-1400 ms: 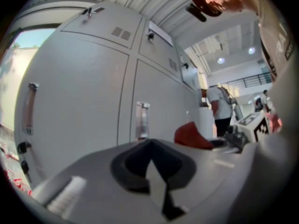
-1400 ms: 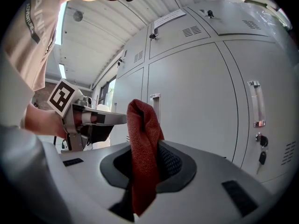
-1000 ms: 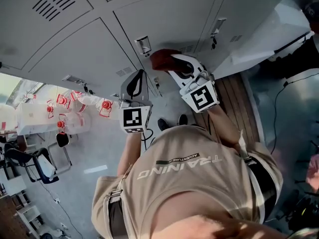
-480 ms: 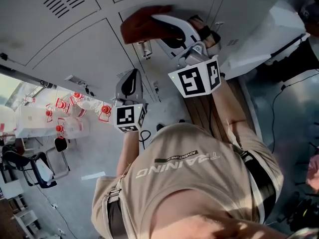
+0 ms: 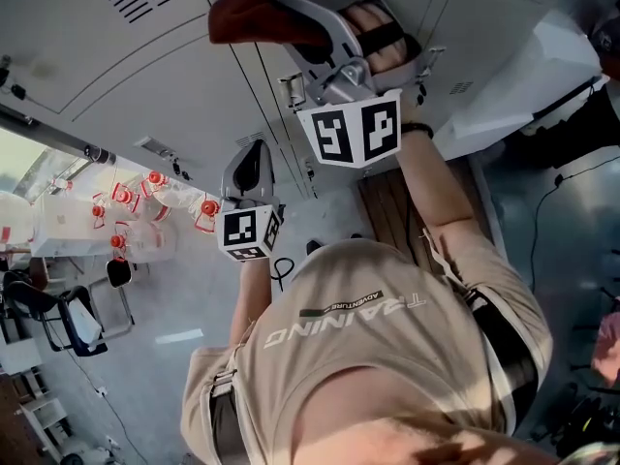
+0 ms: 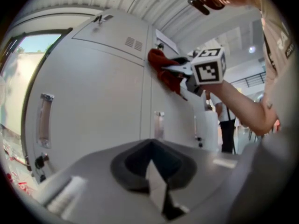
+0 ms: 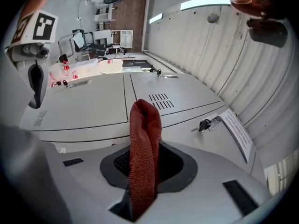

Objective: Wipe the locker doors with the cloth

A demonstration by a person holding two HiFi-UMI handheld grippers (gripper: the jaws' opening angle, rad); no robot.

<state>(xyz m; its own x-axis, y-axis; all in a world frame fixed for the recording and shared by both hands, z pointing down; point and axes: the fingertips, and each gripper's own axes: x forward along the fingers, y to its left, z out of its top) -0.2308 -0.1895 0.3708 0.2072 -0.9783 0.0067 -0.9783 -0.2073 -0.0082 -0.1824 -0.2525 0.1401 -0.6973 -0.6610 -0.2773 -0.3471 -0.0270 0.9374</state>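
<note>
In the head view my right gripper (image 5: 276,17) is raised against a grey locker door (image 5: 145,76), shut on a dark red cloth (image 5: 254,14) that presses on the door. The right gripper view shows the cloth (image 7: 144,148) bunched upright between the jaws, with vented locker doors (image 7: 93,106) behind it. My left gripper (image 5: 254,155) hangs lower, off the lockers, shut with nothing in it. From the left gripper view the cloth (image 6: 164,71) and the right gripper's marker cube (image 6: 208,65) lie against the upper door (image 6: 93,92).
A key (image 7: 204,124) hangs in a lock beside a printed label (image 7: 238,132). Door handles (image 6: 44,120) stick out from the doors. A table with red-capped bottles (image 5: 145,211) and a chair (image 5: 58,318) stand to the left. A person (image 6: 227,125) stands further along the lockers.
My right gripper has carried the cloth up and to the left across the locker door. The left gripper has barely moved.
</note>
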